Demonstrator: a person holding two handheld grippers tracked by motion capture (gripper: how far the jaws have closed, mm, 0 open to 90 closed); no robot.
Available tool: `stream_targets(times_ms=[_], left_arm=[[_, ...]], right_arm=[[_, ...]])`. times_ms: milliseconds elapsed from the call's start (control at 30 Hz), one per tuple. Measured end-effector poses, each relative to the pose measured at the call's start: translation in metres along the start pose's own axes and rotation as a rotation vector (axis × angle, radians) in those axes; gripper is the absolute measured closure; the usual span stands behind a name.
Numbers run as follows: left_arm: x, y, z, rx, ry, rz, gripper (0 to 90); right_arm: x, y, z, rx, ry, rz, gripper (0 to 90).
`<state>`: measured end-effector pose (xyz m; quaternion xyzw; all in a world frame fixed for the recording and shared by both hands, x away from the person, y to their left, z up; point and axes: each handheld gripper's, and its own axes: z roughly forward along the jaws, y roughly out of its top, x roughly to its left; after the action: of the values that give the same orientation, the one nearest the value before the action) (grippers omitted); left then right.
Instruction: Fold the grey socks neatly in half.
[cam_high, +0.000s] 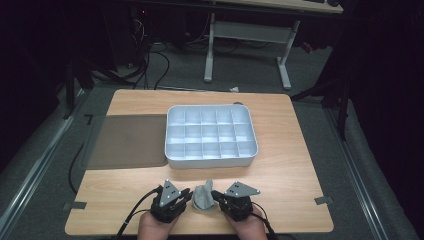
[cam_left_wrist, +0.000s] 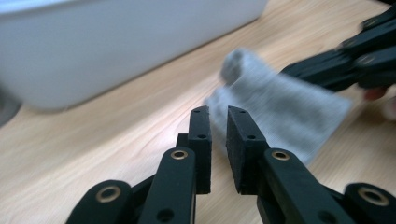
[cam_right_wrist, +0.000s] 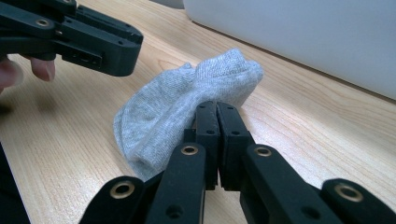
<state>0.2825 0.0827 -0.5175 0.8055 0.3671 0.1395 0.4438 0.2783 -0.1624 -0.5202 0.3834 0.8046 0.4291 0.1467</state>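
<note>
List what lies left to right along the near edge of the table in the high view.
Left gripper, black, two-jawed, jaws a little apart and not on anything → small grey knitted sock, bunched on the wooden table → right gripper, black, jaws shut on the sock.

A small grey knit sock (cam_right_wrist: 187, 105) lies crumpled on the table's near edge, one end bunched up and raised, just before the white tray.
</note>
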Motion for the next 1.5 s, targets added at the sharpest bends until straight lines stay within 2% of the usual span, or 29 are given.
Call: stream_targets(times_ms=[67, 267, 533, 800, 1200, 1267, 1500], left_arm=[[0.001, -0.003, 0.002, 0.026, -0.001, 0.001, 80.3], [-0.007, -0.005, 0.009, 0.06, -0.027, 0.019, 80.3], [-0.015, -0.001, 0.016, 0.06, -0.041, 0.02, 80.4], [-0.031, 0.005, 0.031, 0.057, -0.071, 0.052, 80.2], [-0.038, 0.006, 0.038, 0.054, -0.079, 0.061, 80.5], [-0.04, 0.007, 0.038, 0.06, -0.078, 0.082, 80.9], [-0.044, 0.006, 0.04, 0.073, -0.08, 0.114, 82.8]], right_arm=[[0.0, 0.0, 0.0, 0.001, 0.001, -0.001, 89.8], [0.001, -0.001, 0.0, 0.008, 0.005, -0.003, 89.4], [0.0, 0.0, -0.001, 0.001, -0.012, 0.007, 88.3], [-0.002, 0.004, -0.006, -0.031, -0.046, 0.032, 86.5], [0.001, 0.002, -0.008, -0.048, -0.052, 0.028, 86.2], [0.001, 0.002, -0.007, -0.047, -0.054, 0.029, 86.0], [0.004, 0.001, -0.006, -0.054, -0.036, 0.021, 86.2]])
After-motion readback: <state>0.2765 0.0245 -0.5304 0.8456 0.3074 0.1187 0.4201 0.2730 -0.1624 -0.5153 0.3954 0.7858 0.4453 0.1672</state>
